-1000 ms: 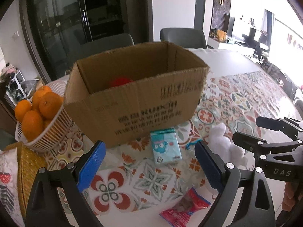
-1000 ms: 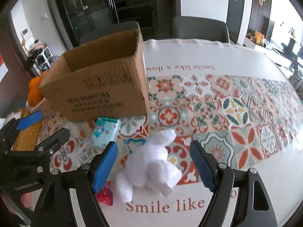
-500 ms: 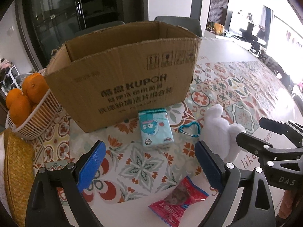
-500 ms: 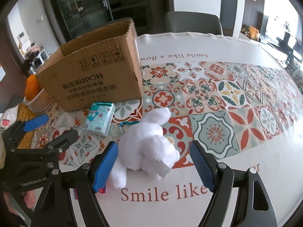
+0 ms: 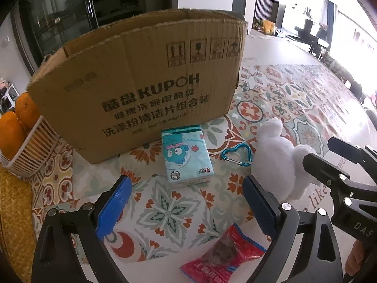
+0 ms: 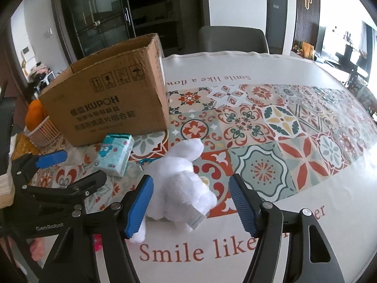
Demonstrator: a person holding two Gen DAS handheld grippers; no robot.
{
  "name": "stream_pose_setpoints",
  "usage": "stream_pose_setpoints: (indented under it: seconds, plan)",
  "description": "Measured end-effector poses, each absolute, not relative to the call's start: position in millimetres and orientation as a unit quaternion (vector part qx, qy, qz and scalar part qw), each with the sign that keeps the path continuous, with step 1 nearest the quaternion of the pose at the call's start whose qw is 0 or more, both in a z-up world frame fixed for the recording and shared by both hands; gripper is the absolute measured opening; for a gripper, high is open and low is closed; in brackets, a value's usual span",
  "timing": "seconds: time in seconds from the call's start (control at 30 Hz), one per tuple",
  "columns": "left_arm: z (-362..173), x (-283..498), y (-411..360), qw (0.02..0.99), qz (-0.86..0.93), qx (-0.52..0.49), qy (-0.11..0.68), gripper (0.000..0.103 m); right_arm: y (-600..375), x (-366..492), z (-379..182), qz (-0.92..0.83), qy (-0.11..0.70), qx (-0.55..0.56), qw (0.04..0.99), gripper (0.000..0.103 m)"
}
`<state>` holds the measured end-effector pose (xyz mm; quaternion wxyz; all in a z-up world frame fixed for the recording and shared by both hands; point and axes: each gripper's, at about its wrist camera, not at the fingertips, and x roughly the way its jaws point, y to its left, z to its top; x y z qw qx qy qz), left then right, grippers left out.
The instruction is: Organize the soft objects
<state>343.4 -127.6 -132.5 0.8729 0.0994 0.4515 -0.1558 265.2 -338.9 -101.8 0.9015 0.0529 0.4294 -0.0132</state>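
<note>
**Both grippers closing in on soft things**

Left wrist: left gripper [image 5: 186, 208] wide open, empty — tissue pack [image 5: 186, 153] lies ahead on the tabletop [image 5: 294, 54].

Right wrist: right gripper [image 6: 191, 205] has just been narrowing around the white plush rabbit [image 6: 181, 184], pads not yet pressing — a shallow pinch might slip off the fur.

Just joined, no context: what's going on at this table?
A person holds a gripper in each hand over a patterned tablecloth. The right gripper straddles a white plush; its jaws have just been closing, and the right pad is not on it yet. The left gripper is open, aimed at a tissue pack in front of a cardboard box. A blue carabiner and red snack packet lie nearby.
</note>
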Motion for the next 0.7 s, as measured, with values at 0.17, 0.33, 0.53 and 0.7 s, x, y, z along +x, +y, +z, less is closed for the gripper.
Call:
stream_pose_setpoints:
  seconds: [0.17, 0.33, 0.53, 0.7]
  plan:
    - [-144, 354, -129, 0.867, -0.156, 0.09, 0.464, 0.096, -342, 268, -113, -0.022, 0.433, 0.072, 0.898, 0.062]
    - [-152, 363, -130, 0.867, -0.147, 0.086, 0.467, 0.096, -341, 271, -121, -0.025, 0.436, 0.079, 0.896, 0.057]
    - [-162, 372, -128, 0.864, -0.141, 0.07, 0.479, 0.083, -341, 273, -123, -0.027, 0.426, 0.087, 0.9, 0.049]
    - [-168, 376, -128, 0.856, -0.15, 0.054, 0.491, 0.072, -338, 274, -122, -0.022, 0.422, 0.091, 0.902, 0.038]
